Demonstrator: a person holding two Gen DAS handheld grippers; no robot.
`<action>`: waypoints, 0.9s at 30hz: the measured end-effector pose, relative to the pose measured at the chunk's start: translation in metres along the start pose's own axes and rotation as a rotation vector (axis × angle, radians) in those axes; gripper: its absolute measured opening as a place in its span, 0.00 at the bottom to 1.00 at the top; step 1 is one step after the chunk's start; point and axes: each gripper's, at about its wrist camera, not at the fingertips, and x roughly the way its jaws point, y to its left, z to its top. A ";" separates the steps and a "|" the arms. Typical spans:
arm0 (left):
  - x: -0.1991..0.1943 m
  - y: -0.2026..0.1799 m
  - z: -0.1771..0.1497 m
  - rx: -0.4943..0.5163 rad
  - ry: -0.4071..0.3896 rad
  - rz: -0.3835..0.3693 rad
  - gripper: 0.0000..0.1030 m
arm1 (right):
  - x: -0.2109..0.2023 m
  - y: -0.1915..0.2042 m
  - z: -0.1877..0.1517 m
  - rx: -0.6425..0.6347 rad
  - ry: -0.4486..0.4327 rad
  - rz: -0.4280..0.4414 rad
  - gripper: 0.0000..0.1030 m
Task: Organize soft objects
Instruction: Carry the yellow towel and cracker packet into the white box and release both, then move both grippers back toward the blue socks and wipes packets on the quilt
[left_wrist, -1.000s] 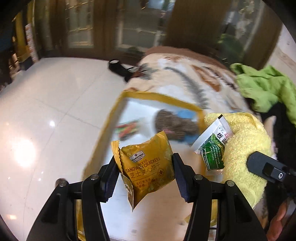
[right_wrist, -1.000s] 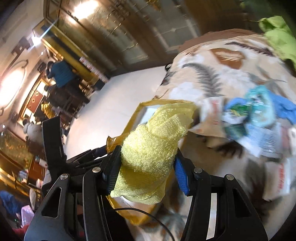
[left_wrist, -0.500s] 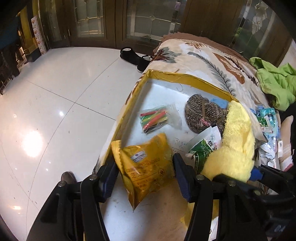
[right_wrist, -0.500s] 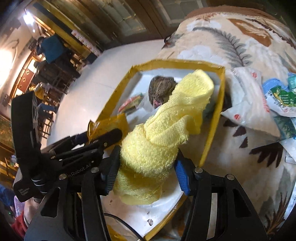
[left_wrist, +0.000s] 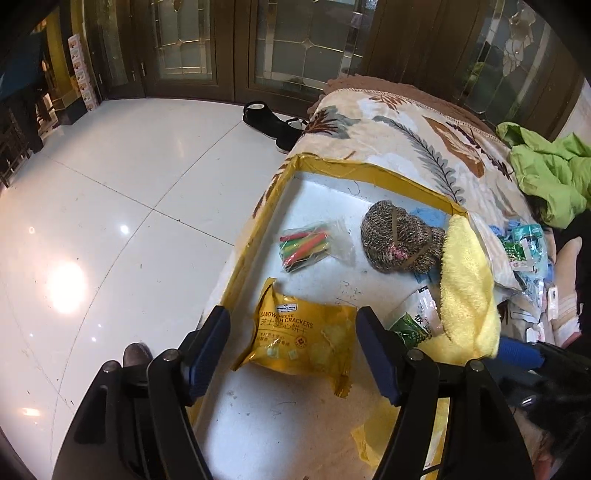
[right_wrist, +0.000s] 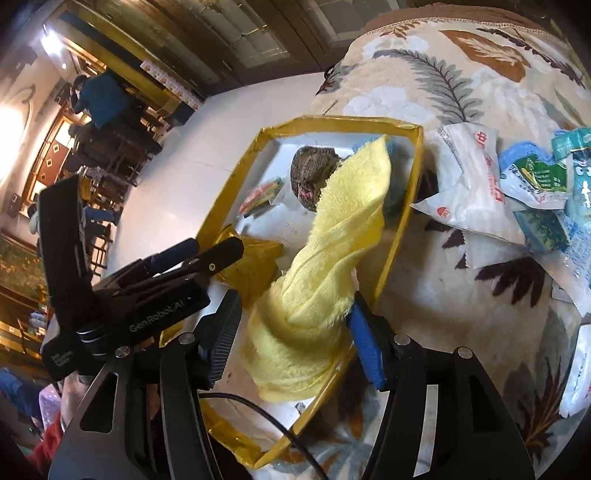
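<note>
left jaws: my left gripper (left_wrist: 291, 347) stands spread wide, both pads clear of the cracker packet (left_wrist: 299, 341), which lies flat on the white floor of the box (left_wrist: 369, 171) right between them and a little ahead.
right jaws: my right gripper (right_wrist: 291, 332) looks parted too. the yellow towel (right_wrist: 332, 258) rests against the blue pad on one side, with a clear gap to the ribbed pad on the other, so i judge it is no longer pinched.
where the towel is: draped inside the box along its right wall, lower bunch at my right fingertips, upper end reaching toward the knitted hat (left_wrist: 400, 238).
long axis: the towel runs straight away from my right jaws, nearly in line with the fingers, not across them.
nearer hand: the right is touching it. the left is beside it, with the green sachet (left_wrist: 412, 325) between.
other contents: bag of coloured sticks (left_wrist: 306, 245) near the box's middle.
still outside: loose packets (right_wrist: 517, 184) lie on the leaf-print blanket (right_wrist: 461, 66), to the right of the box and nearer my right hand.
coming move, as i judge it: back both jaws straight out, then swing right for the packets.
</note>
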 end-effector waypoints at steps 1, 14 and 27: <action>-0.001 0.001 0.000 -0.003 0.001 -0.001 0.69 | -0.008 0.000 -0.001 0.007 -0.029 0.007 0.57; -0.008 0.001 0.001 -0.023 -0.006 -0.006 0.71 | -0.064 -0.041 -0.032 0.071 -0.088 0.010 0.57; -0.024 -0.044 -0.004 0.056 -0.017 -0.064 0.71 | -0.110 -0.114 -0.076 0.233 -0.148 -0.058 0.57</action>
